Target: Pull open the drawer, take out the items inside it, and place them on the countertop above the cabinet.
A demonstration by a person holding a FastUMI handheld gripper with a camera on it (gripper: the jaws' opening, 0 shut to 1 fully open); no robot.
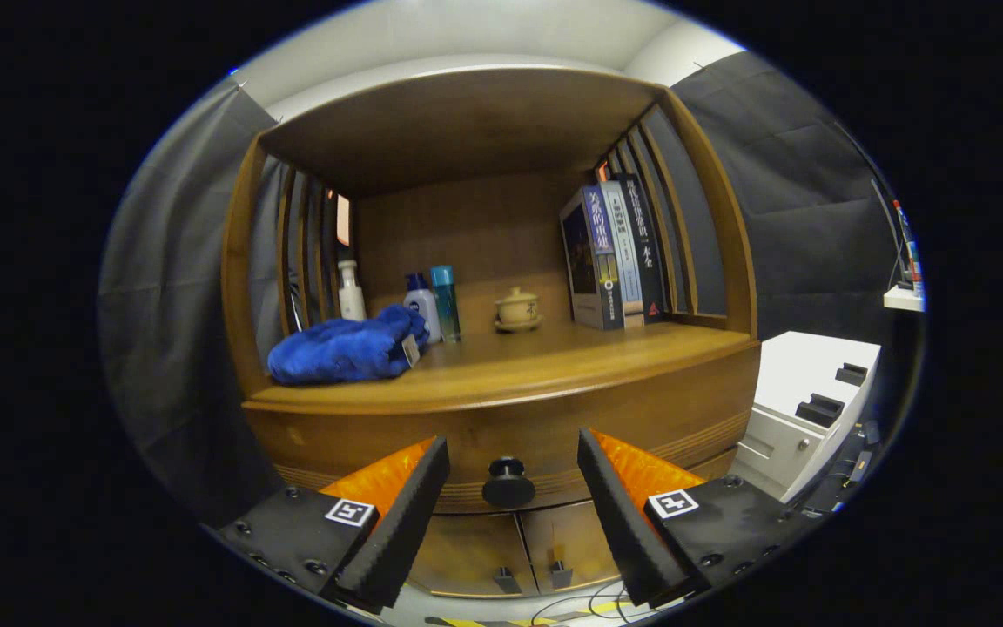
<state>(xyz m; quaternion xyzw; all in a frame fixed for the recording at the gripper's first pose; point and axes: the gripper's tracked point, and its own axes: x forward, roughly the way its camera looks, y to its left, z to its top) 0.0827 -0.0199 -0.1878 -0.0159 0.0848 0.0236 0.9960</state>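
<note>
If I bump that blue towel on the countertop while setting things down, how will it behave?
The blue towel lies in a soft crumpled heap, so it will probably flop and bunch instead of sliding whole. It looks light, unlikely to roll. Pushed back, it could nudge the bottles just behind it. The gripper is open around the drawer knob.

- Brown wooden cabinet with a smooth, satin-glossy countertop and a closed drawer bearing a round, dark, shiny knob.
- Blue plush cloth, soft and matt.
- Gripper fingers, spread wide, faced with ridged, matt foam-like pads.
- Glossy paper-covered books.
</note>
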